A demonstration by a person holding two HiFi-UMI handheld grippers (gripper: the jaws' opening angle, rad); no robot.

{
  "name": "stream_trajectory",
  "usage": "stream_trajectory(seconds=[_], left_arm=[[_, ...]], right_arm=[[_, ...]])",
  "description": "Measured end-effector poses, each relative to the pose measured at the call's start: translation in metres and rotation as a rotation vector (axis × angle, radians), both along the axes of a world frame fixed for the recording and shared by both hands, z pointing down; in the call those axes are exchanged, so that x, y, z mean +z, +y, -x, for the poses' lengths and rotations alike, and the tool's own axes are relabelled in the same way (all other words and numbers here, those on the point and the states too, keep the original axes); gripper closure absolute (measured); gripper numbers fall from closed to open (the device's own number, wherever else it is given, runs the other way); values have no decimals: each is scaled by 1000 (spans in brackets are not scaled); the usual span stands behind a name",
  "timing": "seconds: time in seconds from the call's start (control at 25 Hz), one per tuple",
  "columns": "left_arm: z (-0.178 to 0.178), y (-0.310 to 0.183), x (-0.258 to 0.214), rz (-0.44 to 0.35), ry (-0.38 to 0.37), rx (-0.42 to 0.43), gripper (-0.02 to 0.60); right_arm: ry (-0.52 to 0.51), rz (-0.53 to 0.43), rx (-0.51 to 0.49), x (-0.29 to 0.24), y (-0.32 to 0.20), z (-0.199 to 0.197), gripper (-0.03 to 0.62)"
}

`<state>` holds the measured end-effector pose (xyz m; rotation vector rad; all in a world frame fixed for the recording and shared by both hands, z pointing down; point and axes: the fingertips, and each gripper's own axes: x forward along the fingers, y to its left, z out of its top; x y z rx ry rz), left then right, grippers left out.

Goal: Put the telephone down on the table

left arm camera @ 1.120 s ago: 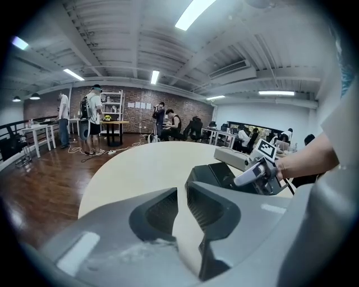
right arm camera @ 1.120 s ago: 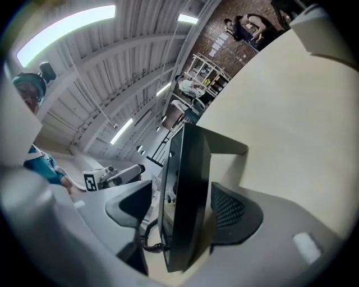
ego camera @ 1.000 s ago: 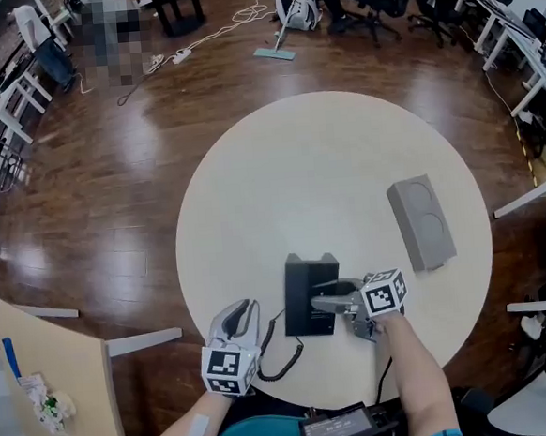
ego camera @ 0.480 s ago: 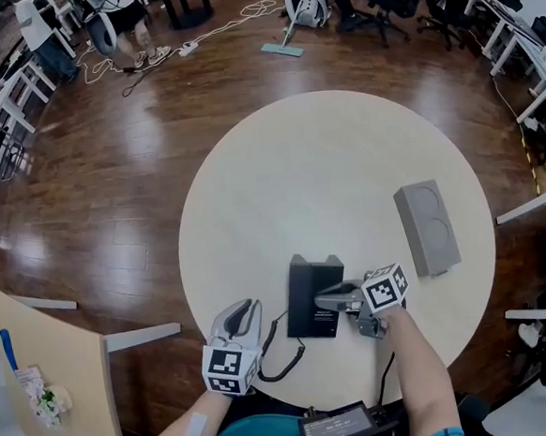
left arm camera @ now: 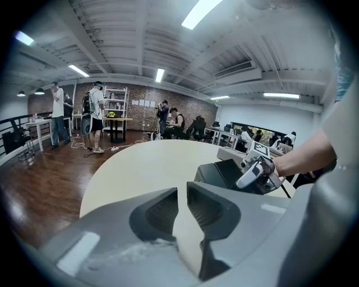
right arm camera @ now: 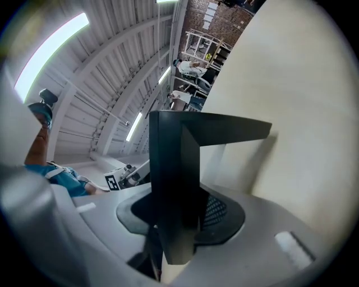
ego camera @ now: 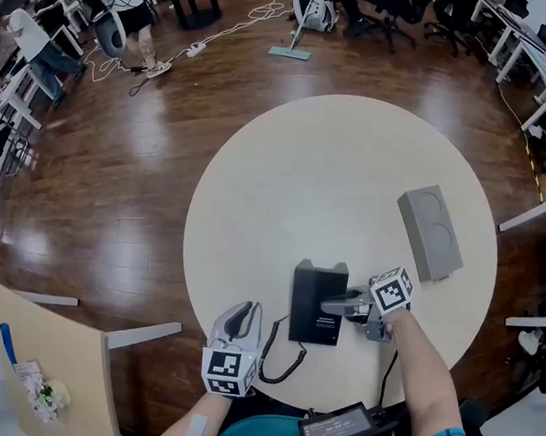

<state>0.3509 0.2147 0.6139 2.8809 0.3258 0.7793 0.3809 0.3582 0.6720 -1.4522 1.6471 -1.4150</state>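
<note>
A black telephone (ego camera: 316,305) lies on the round cream table (ego camera: 326,171) near its front edge, slightly askew. My right gripper (ego camera: 332,305) reaches in from the right and grips the phone's right side. In the right gripper view the phone's dark body (right arm camera: 174,185) fills the gap between the pads; the jaws have just been closing on it. A coiled black cord (ego camera: 282,353) runs from the phone toward the table edge. My left gripper (ego camera: 243,313) rests at the near-left rim, jaws together with nothing between them (left arm camera: 182,207). From there the telephone (left arm camera: 224,172) and right gripper (left arm camera: 255,171) show ahead.
A grey box (ego camera: 429,233) with two round recesses lies on the right part of the table. A pale board (ego camera: 51,390) stands to the left of me. Office chairs, desks and people are far across the wooden floor.
The right gripper's jaws have narrowed onto the telephone's right side, and the phone has turned slightly clockwise in the head view. The left gripper has stayed put.
</note>
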Motion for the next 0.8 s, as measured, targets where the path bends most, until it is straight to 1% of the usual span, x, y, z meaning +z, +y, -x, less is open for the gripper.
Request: stream_trajectory(seconds=[0.16,0.28,0.48,0.6,0.8], left_arm=[[-3,5,-4,2,9,-4,518],[-1,4,-8,3,16,-11,518],[5,-5,-14,-1,31,-40,518],[11,-10,-25,2,53,-72,520],[19,-24,-43,-21,109,-117,520]], right_arm=[[15,-20,-2,-9,3,-2,445],[9,-36,15,-16,3,-3,445],[-10,-98,48,-34,-2,-8,445],[-11,-144,37,-44,-7,-8,445],[-13,-173,8,-73,-32,-6,445]])
